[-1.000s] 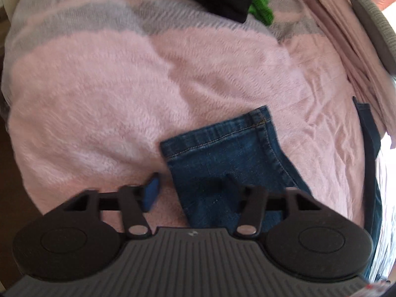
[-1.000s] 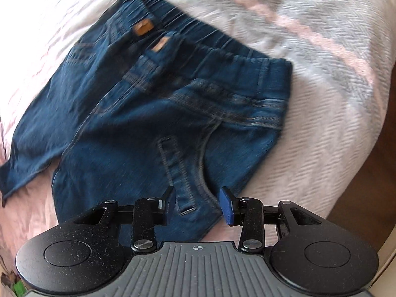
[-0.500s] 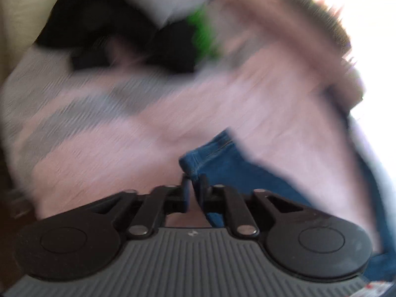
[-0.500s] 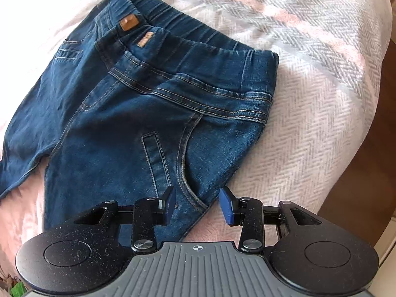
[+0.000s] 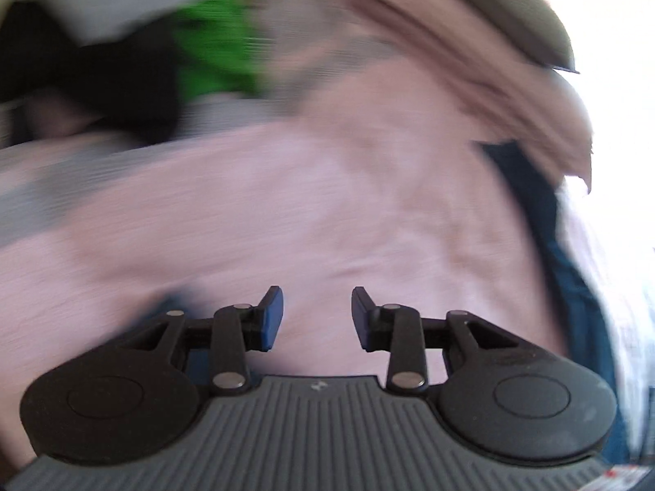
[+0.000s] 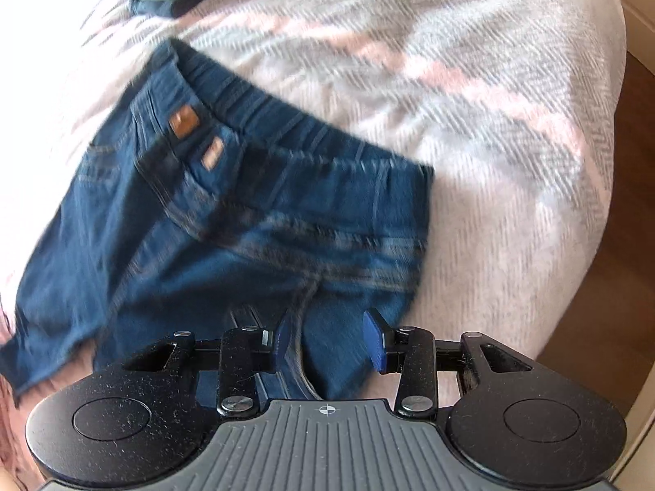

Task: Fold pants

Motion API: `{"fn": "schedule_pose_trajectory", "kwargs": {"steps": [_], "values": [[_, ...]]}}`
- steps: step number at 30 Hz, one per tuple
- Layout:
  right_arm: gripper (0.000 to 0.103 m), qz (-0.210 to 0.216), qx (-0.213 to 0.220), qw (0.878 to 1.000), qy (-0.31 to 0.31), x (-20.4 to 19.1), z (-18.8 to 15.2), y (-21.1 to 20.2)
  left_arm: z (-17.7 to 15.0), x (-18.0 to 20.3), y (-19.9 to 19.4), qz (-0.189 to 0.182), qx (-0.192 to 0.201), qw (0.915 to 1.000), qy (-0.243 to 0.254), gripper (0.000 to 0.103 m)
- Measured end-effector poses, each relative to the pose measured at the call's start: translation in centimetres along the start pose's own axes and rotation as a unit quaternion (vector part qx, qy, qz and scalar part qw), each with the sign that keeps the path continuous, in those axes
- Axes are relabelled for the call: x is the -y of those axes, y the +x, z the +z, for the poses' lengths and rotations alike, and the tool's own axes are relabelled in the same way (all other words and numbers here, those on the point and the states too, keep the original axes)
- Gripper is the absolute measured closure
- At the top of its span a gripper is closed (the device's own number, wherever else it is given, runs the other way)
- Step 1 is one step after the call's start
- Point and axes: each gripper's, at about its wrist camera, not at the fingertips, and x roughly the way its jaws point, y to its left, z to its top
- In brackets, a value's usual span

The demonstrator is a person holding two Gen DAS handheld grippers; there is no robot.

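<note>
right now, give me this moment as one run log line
left gripper: open, empty, over pink blanket | right gripper: open, over jeans near waistband | jeans: flat on blanket | view: blurred

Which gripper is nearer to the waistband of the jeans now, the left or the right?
Right. The right gripper is open directly over the jeans, just below their waistband. The left gripper is open over the pink blanket, with no waistband in its view.

Bare pink blanket (image 5: 311,221) lies open ahead of the left tool (image 5: 317,317), a clothes pile (image 5: 163,41) crowding beyond it.
</note>
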Motion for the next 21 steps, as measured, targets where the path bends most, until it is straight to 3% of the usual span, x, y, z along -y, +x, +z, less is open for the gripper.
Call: {"fn": "schedule_pose_trajectory", "kwargs": {"steps": [3, 8, 13, 15, 16, 17, 18, 19, 21], "values": [[0.067, -0.001, 0.014, 1.0, 0.015, 0.0, 0.9, -0.5, 2.7, 6.8, 5.1, -0.06, -0.013, 0.9981, 0.006, 0.069], [0.067, -0.022, 0.036, 0.998, 0.047, 1.0, 1.7, -1.2, 6.8, 16.7, 13.3, -0.107, -0.025, 0.9939, 0.014, 0.062], [0.067, -0.063, 0.039, 0.994, 0.08, 1.8, 2.0, -0.8, 9.3, 22.5, 19.7, -0.117, -0.025, 0.9928, 0.006, 0.047], [0.067, -0.066, 0.036, 0.994, 0.078, 1.6, 1.9, -0.5, 9.9, 23.9, 22.3, -0.105, -0.035, 0.9938, 0.011, 0.048], [0.067, -0.069, 0.036, 0.994, 0.072, 1.4, 1.9, -0.4, 9.9, 24.2, 23.3, -0.098, -0.042, 0.9941, 0.016, 0.053], [0.067, -0.07, 0.037, 0.995, 0.067, 1.1, 1.9, -0.3, 9.9, 24.5, 23.8, -0.09, -0.048, 0.9944, 0.027, 0.082], [0.067, -0.072, 0.036, 0.995, 0.064, 0.8, 2.0, -0.1, 9.7, 24.8, 24.2, -0.078, -0.048, 0.9946, 0.049, 0.101], [0.067, -0.073, 0.034, 0.995, 0.063, 0.6, 2.0, 0.0, 9.7, 24.9, 23.9, -0.073, -0.039, 0.9939, 0.072, 0.101], [0.067, -0.072, 0.034, 0.995, 0.062, -0.1, 1.9, 0.2, 9.4, 24.6, 21.0, -0.1, 0.02, 0.9903, 0.095, 0.101]]}}
